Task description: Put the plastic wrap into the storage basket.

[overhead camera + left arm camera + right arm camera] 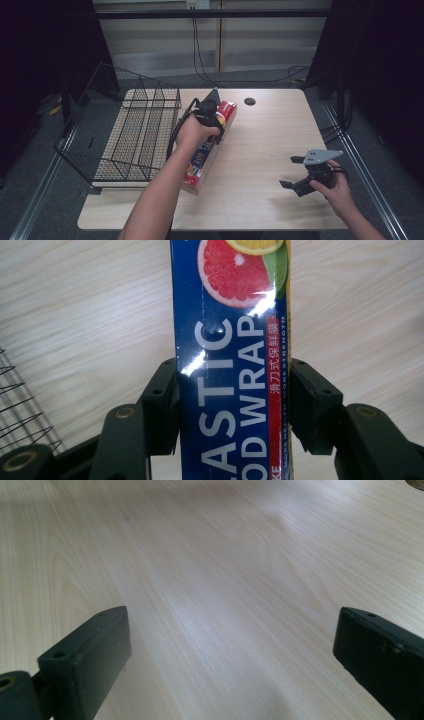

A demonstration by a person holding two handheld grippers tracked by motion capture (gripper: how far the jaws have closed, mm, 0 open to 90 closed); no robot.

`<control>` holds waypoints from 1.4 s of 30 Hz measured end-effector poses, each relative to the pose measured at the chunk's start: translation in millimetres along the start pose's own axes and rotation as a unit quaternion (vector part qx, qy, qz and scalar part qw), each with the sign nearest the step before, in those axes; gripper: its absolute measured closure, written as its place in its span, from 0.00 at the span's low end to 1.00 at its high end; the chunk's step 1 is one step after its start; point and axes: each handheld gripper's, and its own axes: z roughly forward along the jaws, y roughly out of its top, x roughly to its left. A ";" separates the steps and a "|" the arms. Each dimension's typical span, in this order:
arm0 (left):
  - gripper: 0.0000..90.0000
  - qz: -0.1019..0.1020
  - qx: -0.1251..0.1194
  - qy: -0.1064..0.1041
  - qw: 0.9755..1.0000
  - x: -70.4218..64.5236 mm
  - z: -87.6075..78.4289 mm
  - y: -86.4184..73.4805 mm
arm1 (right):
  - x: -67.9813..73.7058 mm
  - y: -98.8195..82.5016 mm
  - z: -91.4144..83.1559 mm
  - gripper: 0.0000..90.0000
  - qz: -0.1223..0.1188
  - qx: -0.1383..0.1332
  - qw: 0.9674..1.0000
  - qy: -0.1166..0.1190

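my left gripper (234,405) clamps the plastic wrap box (232,365); i keep it level and lift clear toward the wire basket (131,135). right gripper (232,655) idle, jaws apart.

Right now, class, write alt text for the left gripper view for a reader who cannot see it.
Two black jaws of the left gripper clamp the sides of a long blue plastic wrap box printed with citrus slices, above a pale wooden table. Part of a black wire basket shows at the left edge.
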 end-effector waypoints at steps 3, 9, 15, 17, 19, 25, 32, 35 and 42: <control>0.51 0.001 0.004 -0.001 1.000 3.5 -7.8 0.3 | 0.5 0.3 -0.1 0.02 0.001 0.000 1.000 -0.002; 0.51 0.002 -0.002 0.001 1.000 10.2 -24.1 0.4 | 0.4 -0.1 -0.1 0.02 0.000 0.000 1.000 0.001; 0.50 -0.005 0.001 0.001 1.000 15.5 -34.9 -0.2 | 0.5 -0.2 -0.2 0.02 -0.002 -0.001 1.000 0.003; 0.50 -0.008 0.000 -0.004 1.000 18.2 -37.5 -0.8 | 0.8 -0.3 0.1 0.02 -0.003 0.001 1.000 0.003; 0.51 -0.005 0.002 0.000 1.000 20.4 -39.0 -1.3 | 1.0 -0.2 0.0 0.02 -0.003 0.001 1.000 0.003; 0.51 -0.025 0.002 0.002 1.000 23.6 -45.2 -1.4 | 1.2 -0.2 0.6 0.02 -0.004 0.003 1.000 0.004; 0.51 -0.025 0.003 0.005 1.000 29.0 -57.2 -0.7 | 1.1 -1.0 0.9 0.02 0.001 -0.001 1.000 0.003; 0.51 -0.035 -0.002 0.004 0.999 31.9 -62.8 -1.7 | 1.2 -0.9 0.8 0.02 0.000 0.001 1.000 0.004; 0.50 -0.044 0.000 0.008 0.999 37.5 -74.5 -4.1 | 1.4 -1.2 1.4 0.02 -0.002 0.004 1.000 0.005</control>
